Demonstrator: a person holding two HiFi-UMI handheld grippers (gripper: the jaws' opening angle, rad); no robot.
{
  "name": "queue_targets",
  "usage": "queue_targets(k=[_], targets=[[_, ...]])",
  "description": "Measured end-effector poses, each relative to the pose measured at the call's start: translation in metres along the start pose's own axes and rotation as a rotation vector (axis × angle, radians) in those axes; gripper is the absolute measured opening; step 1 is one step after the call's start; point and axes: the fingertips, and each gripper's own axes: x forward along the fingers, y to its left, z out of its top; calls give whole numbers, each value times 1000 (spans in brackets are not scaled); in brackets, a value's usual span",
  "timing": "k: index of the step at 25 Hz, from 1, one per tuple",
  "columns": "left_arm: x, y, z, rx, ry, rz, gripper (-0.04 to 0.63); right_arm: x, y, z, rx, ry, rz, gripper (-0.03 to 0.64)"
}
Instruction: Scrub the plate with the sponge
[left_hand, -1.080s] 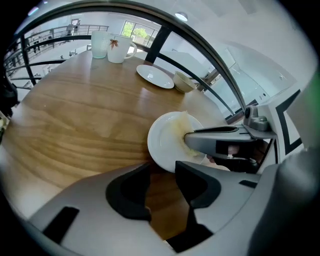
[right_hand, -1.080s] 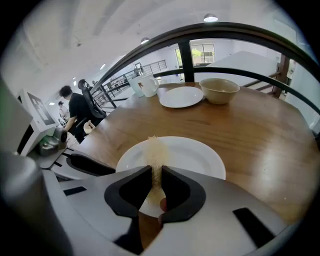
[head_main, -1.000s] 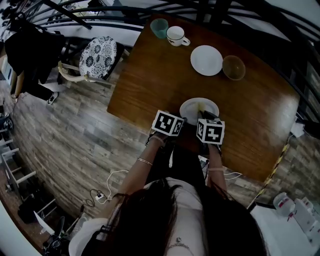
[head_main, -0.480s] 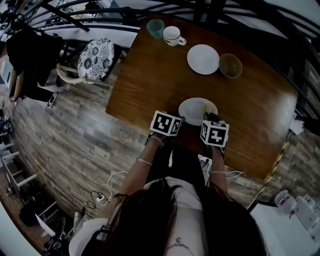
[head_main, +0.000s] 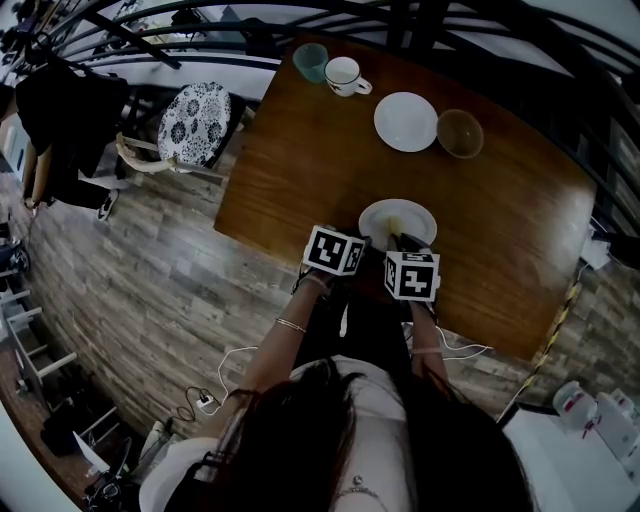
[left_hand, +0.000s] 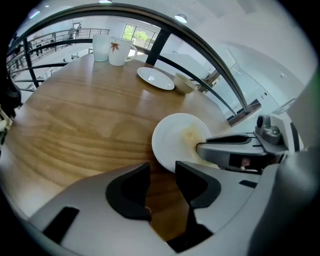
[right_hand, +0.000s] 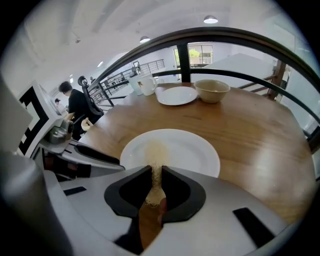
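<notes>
A white plate (head_main: 410, 215) lies near the front edge of the wooden table (head_main: 300, 150). My right gripper (right_hand: 156, 174) is shut on a thin yellowish sponge (right_hand: 156, 150). The sponge's free end rests on the plate (right_hand: 185, 150), left of its middle. My left gripper (left_hand: 162, 184) stands open at the plate's (left_hand: 172, 137) near left rim. Only bare wood shows between its fingers, and its right finger (left_hand: 195, 182) lies against the rim. In the left gripper view the right gripper (left_hand: 235, 150) reaches over the plate from the right.
At the far side of the table stand a second white plate (head_main: 406, 121), a bowl (head_main: 460, 133), a white mug (head_main: 348, 72) and a teal cup (head_main: 311, 60). A chair with a patterned cushion (head_main: 196, 120) is left of the table. A dark railing (right_hand: 210, 35) curves behind.
The right gripper swung the sponge to the plate's right side, then back left and nearer. The left gripper has stayed at the rim.
</notes>
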Motion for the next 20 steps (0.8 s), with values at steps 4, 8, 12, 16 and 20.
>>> queue_targets(k=[4, 8, 12, 16, 20], targets=[[-1, 1, 1, -7, -6, -7, 167, -15, -51, 2, 84, -26, -89, 78], [0, 0, 2, -20, -5, -23, 169, -23, -75, 5, 116, -49, -148, 78], [0, 0, 1, 3, 1, -9, 169, -13, -42, 5, 70, -35, -98, 78], [2, 1, 1, 14, 1, 3, 169, 5, 13, 2, 29, -7, 34, 78], [2, -1, 1, 22, 9, 4, 169, 11, 27, 4, 5, 0, 68, 78]])
